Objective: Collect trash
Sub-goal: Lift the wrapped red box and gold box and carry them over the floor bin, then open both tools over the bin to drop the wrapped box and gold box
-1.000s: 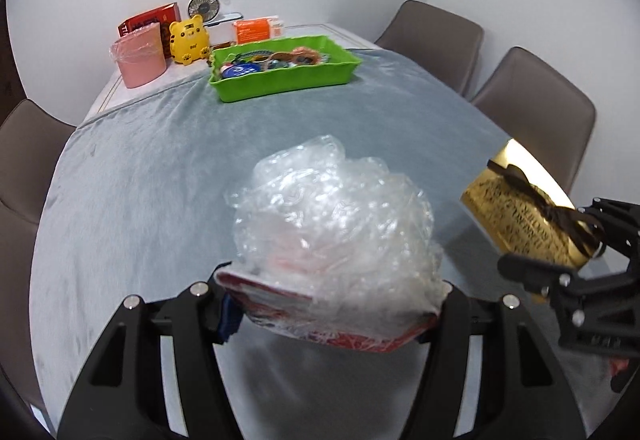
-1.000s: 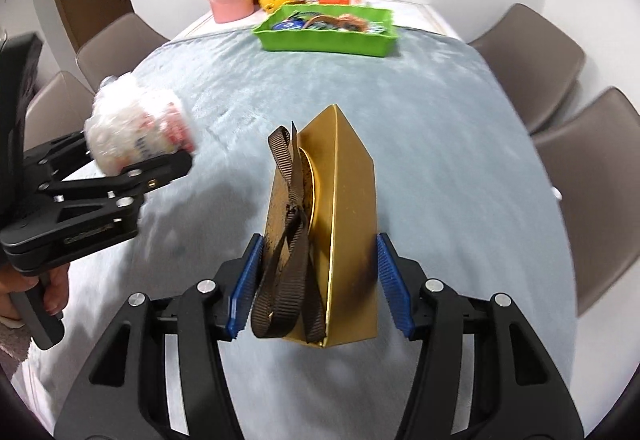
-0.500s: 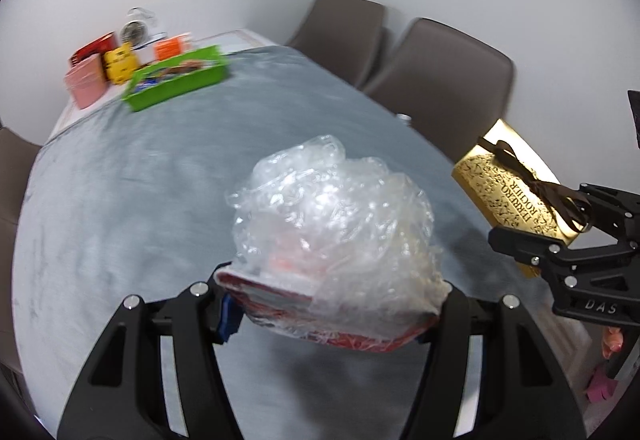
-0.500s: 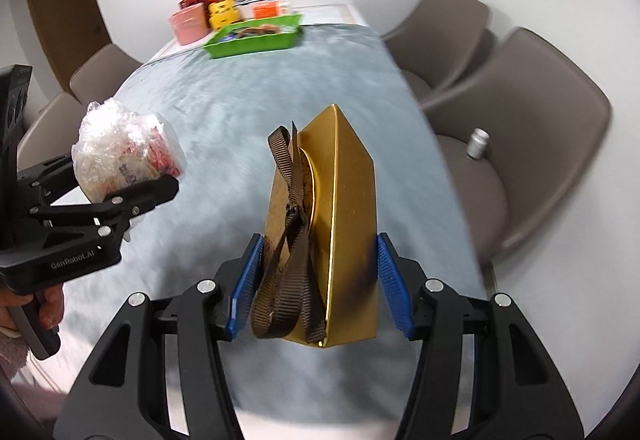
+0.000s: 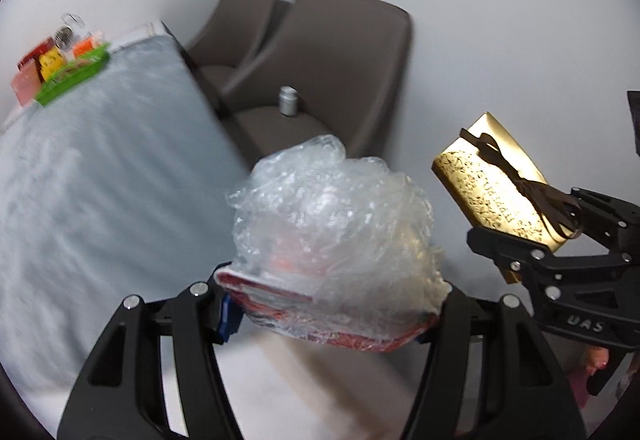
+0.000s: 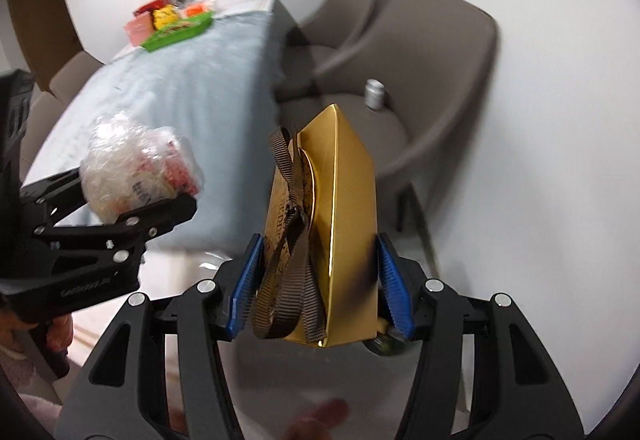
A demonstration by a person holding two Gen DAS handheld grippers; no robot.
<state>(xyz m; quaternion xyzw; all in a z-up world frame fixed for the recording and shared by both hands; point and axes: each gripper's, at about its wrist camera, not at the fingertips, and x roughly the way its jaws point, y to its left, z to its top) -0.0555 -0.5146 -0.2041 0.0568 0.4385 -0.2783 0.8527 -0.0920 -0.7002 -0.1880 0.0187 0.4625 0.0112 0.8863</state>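
A plain white-walled meeting or dining room: padded brown chairs [image 5: 320, 55] line a long cloth-covered surface [image 5: 100, 179].

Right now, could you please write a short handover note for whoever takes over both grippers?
Left gripper: shut on a crumpled clear plastic wrap bundle with red packaging inside.
Right gripper: shut on a gold paper gift bag with brown ribbon handles.
Both pieces are lifted, held off the corner of the grey-clothed table, beside the brown chairs.
Done: both items picked up.
Left: drop them in a bin; none is in view. A small silver can sits on the nearer chair seat.
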